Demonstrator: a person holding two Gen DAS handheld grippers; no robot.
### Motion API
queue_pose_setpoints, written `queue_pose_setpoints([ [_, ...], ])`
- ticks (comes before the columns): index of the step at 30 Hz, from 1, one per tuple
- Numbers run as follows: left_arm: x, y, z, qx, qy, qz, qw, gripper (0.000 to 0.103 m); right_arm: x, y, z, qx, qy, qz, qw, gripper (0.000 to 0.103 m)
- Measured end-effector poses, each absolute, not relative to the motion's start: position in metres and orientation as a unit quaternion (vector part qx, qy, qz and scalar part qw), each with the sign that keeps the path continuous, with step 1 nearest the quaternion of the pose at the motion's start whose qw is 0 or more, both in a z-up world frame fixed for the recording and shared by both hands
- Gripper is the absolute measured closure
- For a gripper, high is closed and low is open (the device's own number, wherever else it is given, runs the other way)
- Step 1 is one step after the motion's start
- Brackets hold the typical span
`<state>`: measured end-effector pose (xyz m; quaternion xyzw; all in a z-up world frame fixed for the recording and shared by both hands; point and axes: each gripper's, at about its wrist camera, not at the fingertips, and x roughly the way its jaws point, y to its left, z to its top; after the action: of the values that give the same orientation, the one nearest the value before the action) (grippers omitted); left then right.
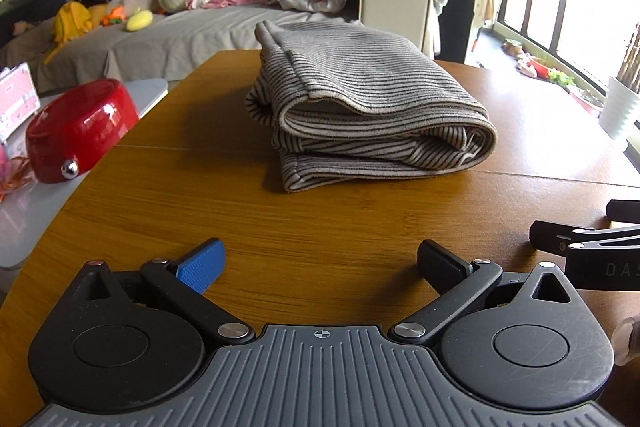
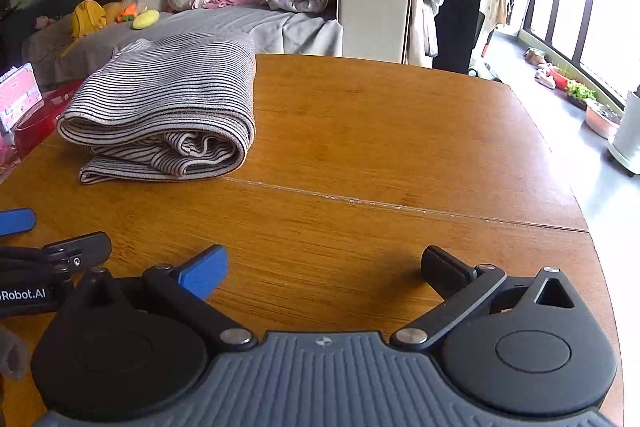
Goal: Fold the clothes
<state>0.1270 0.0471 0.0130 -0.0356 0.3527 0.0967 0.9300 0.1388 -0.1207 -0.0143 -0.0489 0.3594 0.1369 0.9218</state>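
Striped grey garment (image 1: 368, 107) lies folded in a bundle mid-desk (image 1: 200, 195). Left claw (image 1: 320, 263) and right claw (image 2: 324, 267) hover wide, empty, near. Folding looks done; next, fetch another garment.

Both tools look alike: a grey ribbed base plate with a small crosshair mark, two black round housings, and black link arms joined by silver rivets. The left tongs (image 1: 320, 261) and right tongs (image 2: 324, 265) each carry one blue textured pad and one black pad. White lettering reads "Robot.AI" on the left tool's side.
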Motion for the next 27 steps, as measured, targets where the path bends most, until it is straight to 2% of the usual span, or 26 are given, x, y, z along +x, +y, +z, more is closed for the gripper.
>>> queue_pose_setpoints([
  [27,0.1257,0.0461,0.0097,-0.036,0.351,0.097,0.931,0.0,0.1407,-0.1226,-0.0177,-0.046,0.359,0.13,0.923,0.0],
])
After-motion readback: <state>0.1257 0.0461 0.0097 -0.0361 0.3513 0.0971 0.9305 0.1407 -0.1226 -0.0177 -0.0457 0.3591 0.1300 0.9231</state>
